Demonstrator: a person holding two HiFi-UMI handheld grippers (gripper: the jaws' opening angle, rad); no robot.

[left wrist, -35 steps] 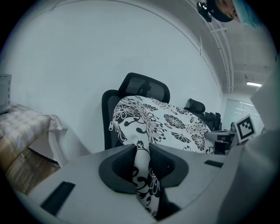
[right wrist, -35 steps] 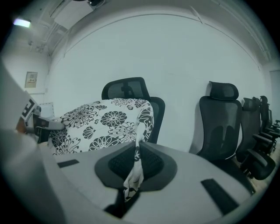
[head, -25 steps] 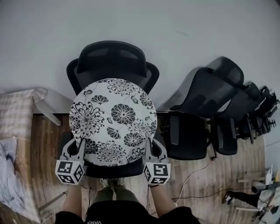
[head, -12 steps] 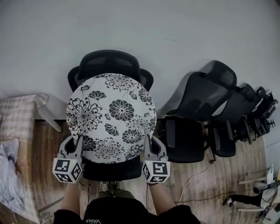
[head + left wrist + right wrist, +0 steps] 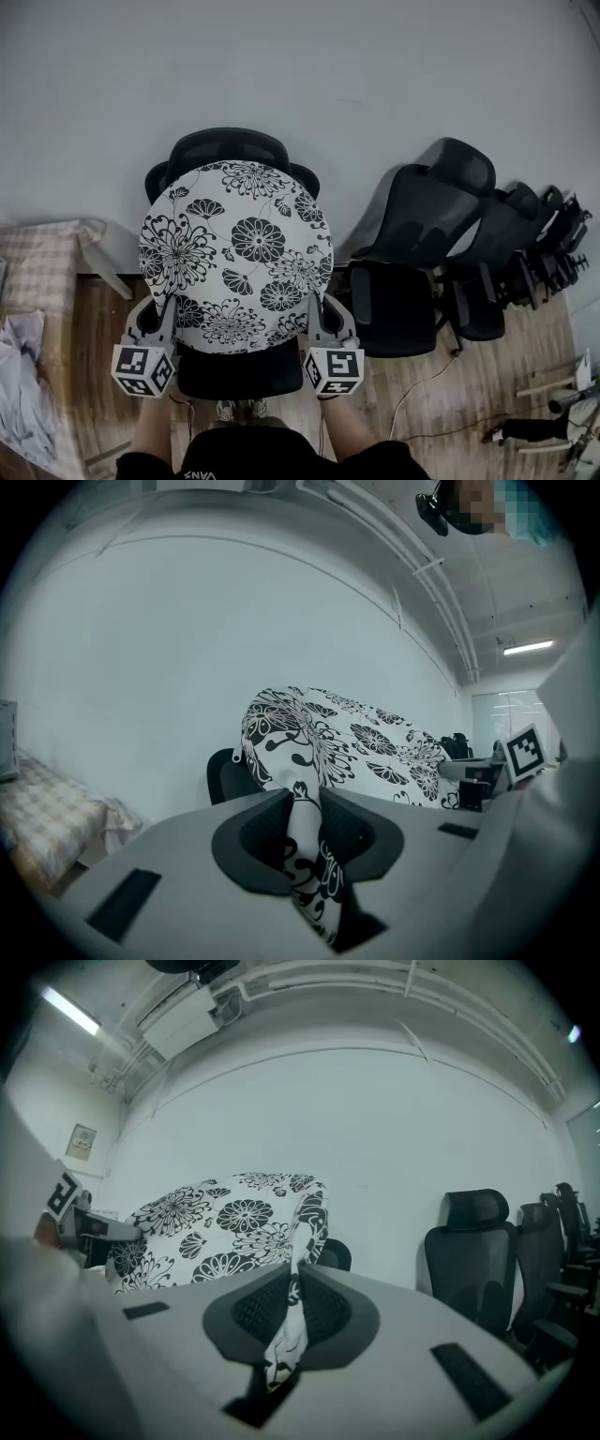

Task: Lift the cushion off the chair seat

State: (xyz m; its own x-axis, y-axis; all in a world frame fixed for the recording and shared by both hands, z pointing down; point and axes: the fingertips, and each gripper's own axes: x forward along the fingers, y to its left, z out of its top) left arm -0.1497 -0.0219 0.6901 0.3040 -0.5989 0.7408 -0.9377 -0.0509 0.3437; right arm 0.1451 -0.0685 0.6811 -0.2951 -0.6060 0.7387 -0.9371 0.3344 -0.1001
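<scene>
A round white cushion with black flowers (image 5: 236, 255) is held up in front of a black office chair (image 5: 231, 150), hiding most of its back; the chair seat (image 5: 239, 370) shows below it. My left gripper (image 5: 161, 312) is shut on the cushion's lower left edge, and my right gripper (image 5: 317, 309) is shut on its lower right edge. In the left gripper view the cushion (image 5: 319, 761) is pinched between the dark pads. In the right gripper view a thin fold of the cushion (image 5: 292, 1283) sits between the closed pads.
A row of black office chairs (image 5: 441, 253) stands to the right against the pale wall (image 5: 375, 75). A table with a checked cloth (image 5: 42, 258) is at the left. Cables (image 5: 422, 394) and tools lie on the wooden floor (image 5: 487, 375) at the right.
The cushion has risen and tilted up toward the chair back with both grippers holding its edges. More of the chair seat shows beneath it now.
</scene>
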